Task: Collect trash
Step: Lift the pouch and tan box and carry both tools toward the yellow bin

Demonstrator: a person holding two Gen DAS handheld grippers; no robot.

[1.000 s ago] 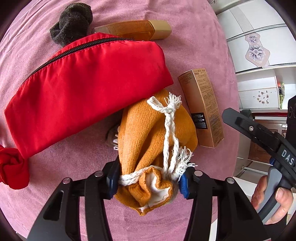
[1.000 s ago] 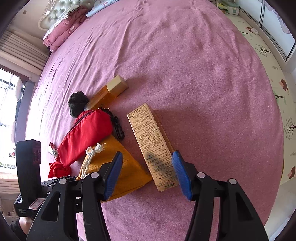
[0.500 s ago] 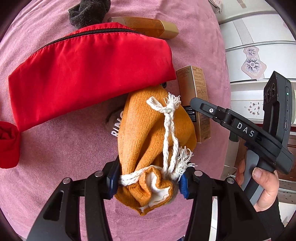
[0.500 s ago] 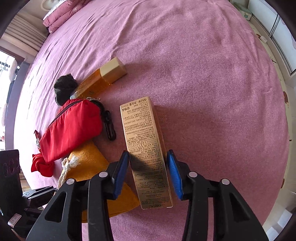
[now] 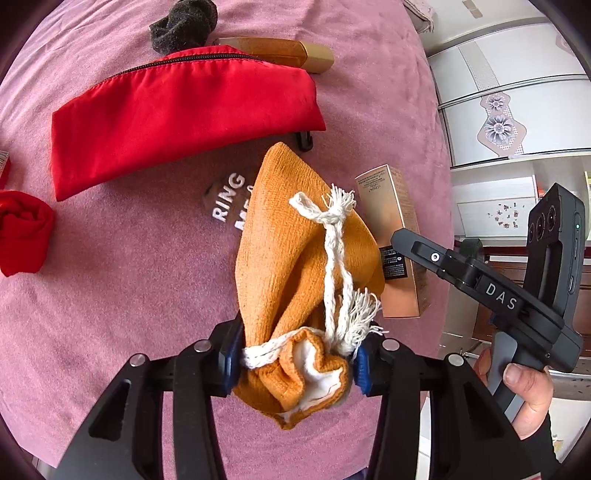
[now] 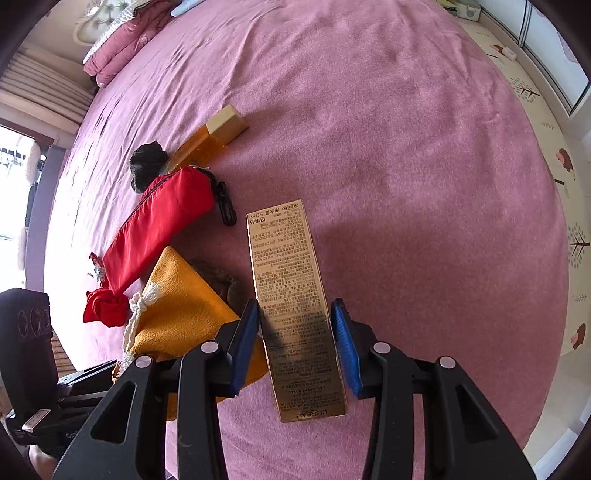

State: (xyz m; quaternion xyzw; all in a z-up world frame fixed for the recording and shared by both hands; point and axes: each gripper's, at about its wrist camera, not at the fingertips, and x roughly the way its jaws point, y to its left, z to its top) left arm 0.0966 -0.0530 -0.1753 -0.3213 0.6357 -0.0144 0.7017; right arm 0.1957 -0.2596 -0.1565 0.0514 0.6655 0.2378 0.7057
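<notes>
My left gripper point(image 5: 295, 363) is shut on the neck of an orange drawstring pouch point(image 5: 299, 236) with a white cord and holds it lifted off the pink bedspread point(image 5: 122, 314). A brown wrapper point(image 5: 227, 201) with white letters lies under it. My right gripper point(image 6: 297, 341) is shut on a long gold carton point(image 6: 290, 288), its blue pads pressing both long sides. The carton point(image 5: 393, 236) and the right gripper's body point(image 5: 491, 291) also show in the left wrist view. The pouch point(image 6: 177, 314) lies left of the carton in the right wrist view.
A red zip pouch point(image 5: 177, 110), a dark sock ball point(image 5: 181, 22), a gold-capped amber bottle point(image 5: 280, 51) and a red cloth knot point(image 5: 22, 229) lie on the bedspread. White cabinets point(image 5: 498, 92) stand past the bed's edge. A patterned floor mat point(image 6: 554, 166) lies beside the bed.
My right gripper moved in over the gold carton and closed on its sides. My left gripper lifted the orange pouch, uncovering the brown wrapper.
</notes>
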